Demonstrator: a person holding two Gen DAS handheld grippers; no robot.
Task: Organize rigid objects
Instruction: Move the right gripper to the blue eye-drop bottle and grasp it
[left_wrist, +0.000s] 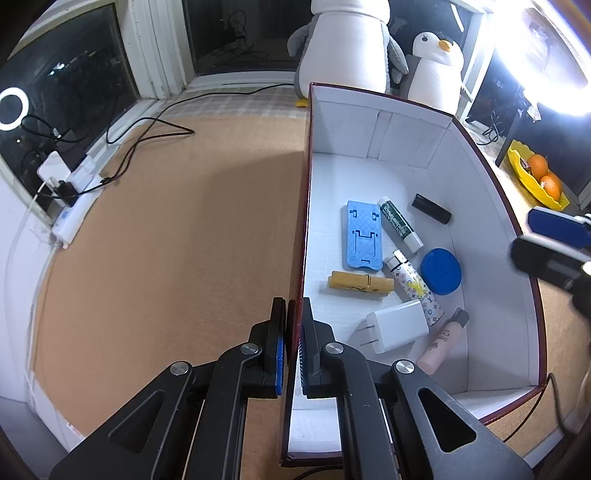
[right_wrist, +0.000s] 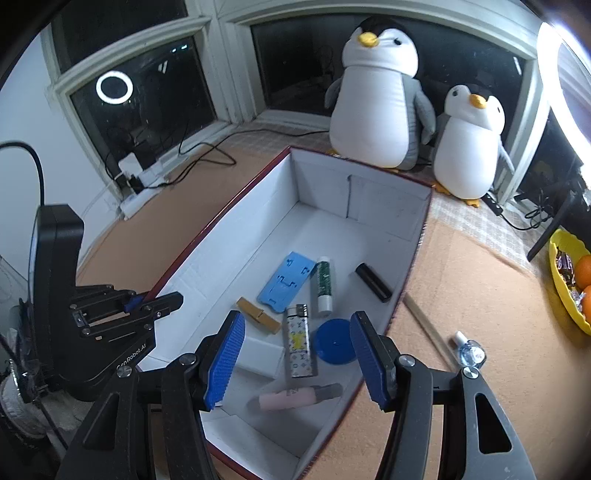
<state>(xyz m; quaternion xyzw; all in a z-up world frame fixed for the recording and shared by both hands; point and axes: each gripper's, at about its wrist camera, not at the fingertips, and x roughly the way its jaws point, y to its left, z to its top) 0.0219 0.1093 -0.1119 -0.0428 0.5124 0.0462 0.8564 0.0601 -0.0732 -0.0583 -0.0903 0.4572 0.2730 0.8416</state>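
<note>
Left tongs (left_wrist: 293, 332): clamped on the near left wall of the white-lined, red-edged cardboard box (left_wrist: 413, 155). Right tongs (right_wrist: 297, 363): jaws parted, holding nothing, hovering above the box's near end.

Inside the box, on its floor: white plug charger (left_wrist: 397, 325), pink tube with grey cap (left_wrist: 445, 341), patterned white lighter (left_wrist: 413, 286), round blue lid (left_wrist: 441, 271), wooden clothespin (left_wrist: 360, 283), blue plastic phone stand (left_wrist: 362, 236), green-and-white stick (left_wrist: 400, 224), black cylinder (left_wrist: 431, 208).

Outside the box, to its right on the brown counter (right_wrist: 480, 280): small clear bottle with white cap (right_wrist: 469, 349), thin wooden stick (right_wrist: 424, 325).
</note>
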